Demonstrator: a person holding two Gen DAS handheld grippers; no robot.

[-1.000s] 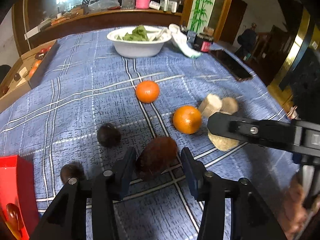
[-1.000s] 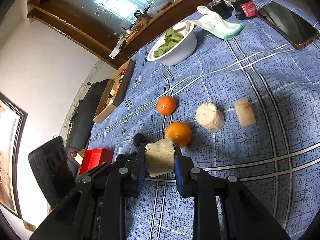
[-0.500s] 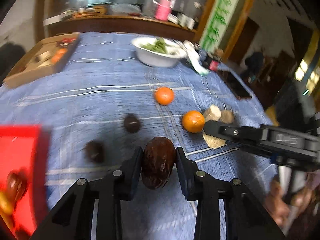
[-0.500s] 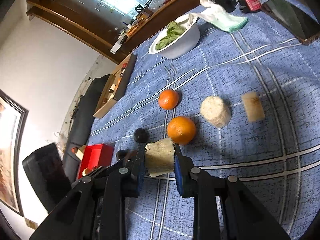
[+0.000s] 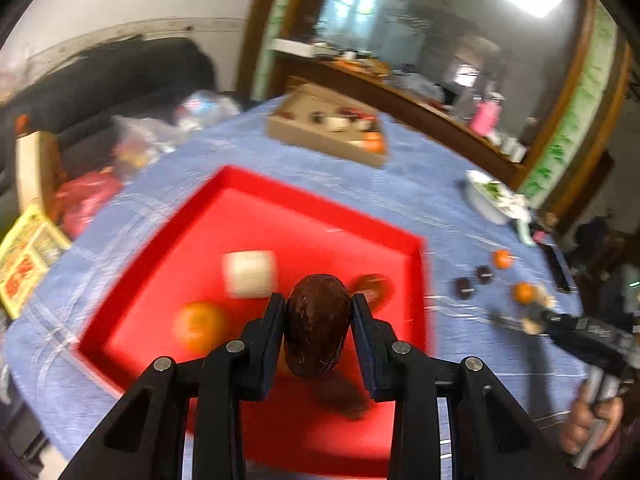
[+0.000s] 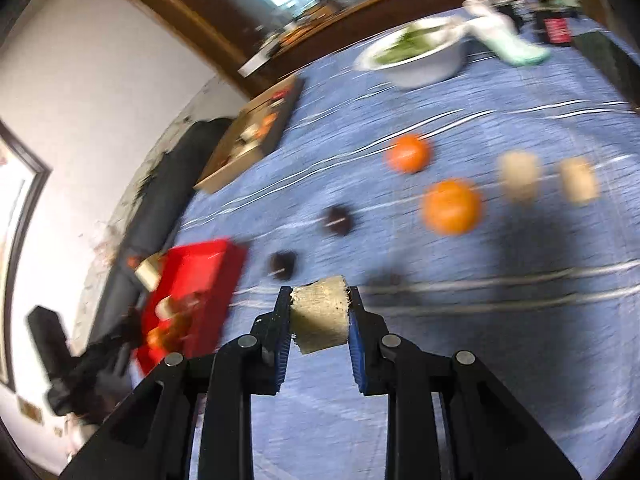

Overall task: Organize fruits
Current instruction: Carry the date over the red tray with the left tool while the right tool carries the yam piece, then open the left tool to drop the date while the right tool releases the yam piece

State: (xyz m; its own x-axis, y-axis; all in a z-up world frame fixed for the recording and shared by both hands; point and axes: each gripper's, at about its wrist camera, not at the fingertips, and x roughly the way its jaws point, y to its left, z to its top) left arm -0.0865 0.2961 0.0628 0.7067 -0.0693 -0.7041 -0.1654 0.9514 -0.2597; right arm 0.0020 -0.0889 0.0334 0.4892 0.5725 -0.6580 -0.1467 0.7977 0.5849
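Note:
My left gripper (image 5: pixel 318 308) is shut on a dark brown oval fruit (image 5: pixel 316 324) and holds it above the red tray (image 5: pixel 320 210). In the tray lie an orange (image 5: pixel 198 326), a pale chunk (image 5: pixel 249 274) and a red fruit (image 5: pixel 372 286). My right gripper (image 6: pixel 319 304) is shut on a pale beige cylindrical chunk (image 6: pixel 320 314) above the blue cloth. On the cloth lie two oranges (image 6: pixel 452 206) (image 6: pixel 408 153), two dark round fruits (image 6: pixel 338 220) (image 6: pixel 283 265) and two pale chunks (image 6: pixel 520 176) (image 6: pixel 578 180). The red tray (image 6: pixel 200 276) shows at the left in the right wrist view.
A white bowl of greens (image 6: pixel 416 56) stands at the back of the table. A cardboard box (image 5: pixel 328 132) with small items sits at the far edge. Bags (image 5: pixel 132 140) lie left of the table. A phone (image 5: pixel 558 270) lies at the right.
My left gripper closed on the dark brown fruit, lifted it and swung left over the red tray. My right gripper, still holding the pale chunk, has moved left toward the tray.

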